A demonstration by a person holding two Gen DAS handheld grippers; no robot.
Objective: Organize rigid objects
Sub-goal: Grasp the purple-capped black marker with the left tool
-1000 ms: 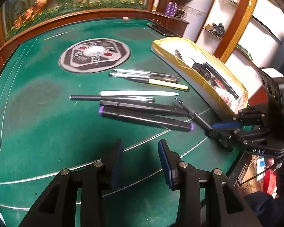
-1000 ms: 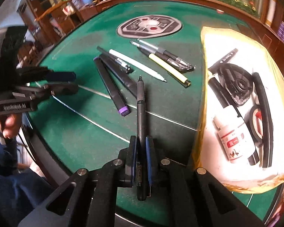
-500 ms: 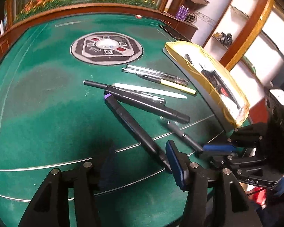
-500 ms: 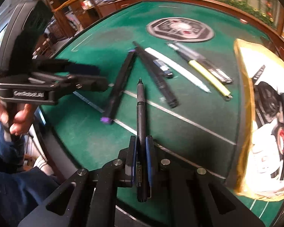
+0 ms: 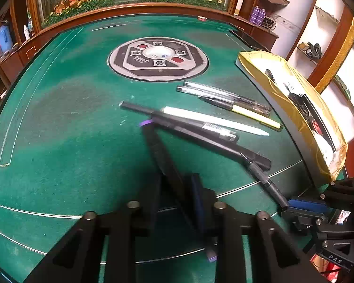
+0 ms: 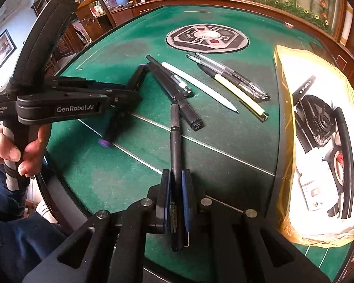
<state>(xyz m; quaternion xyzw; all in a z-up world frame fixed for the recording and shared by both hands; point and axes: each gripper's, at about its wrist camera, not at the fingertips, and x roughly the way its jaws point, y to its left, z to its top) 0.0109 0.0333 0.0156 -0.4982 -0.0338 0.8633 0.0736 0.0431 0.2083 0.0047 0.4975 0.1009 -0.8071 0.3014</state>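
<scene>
Matt green felt table (image 5: 66, 127), glossy wooden rim (image 5: 134, 8), crinkled gold foil (image 6: 286, 127)

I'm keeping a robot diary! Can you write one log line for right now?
left tongs: closing around purple-capped marker | right tongs: shut on black pen | other pens: lying on green table

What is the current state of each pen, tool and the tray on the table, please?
Left tool: closing around the purple-capped marker.
Purple-capped marker: capped, between the left tool's pads.
Right tool: shut on the black pen.
Black pen: capped, held, tip forward.
White pen: lying flat on the table.
Yellow pen: lying flat.
Gold-lined tray: holding items already.
</scene>
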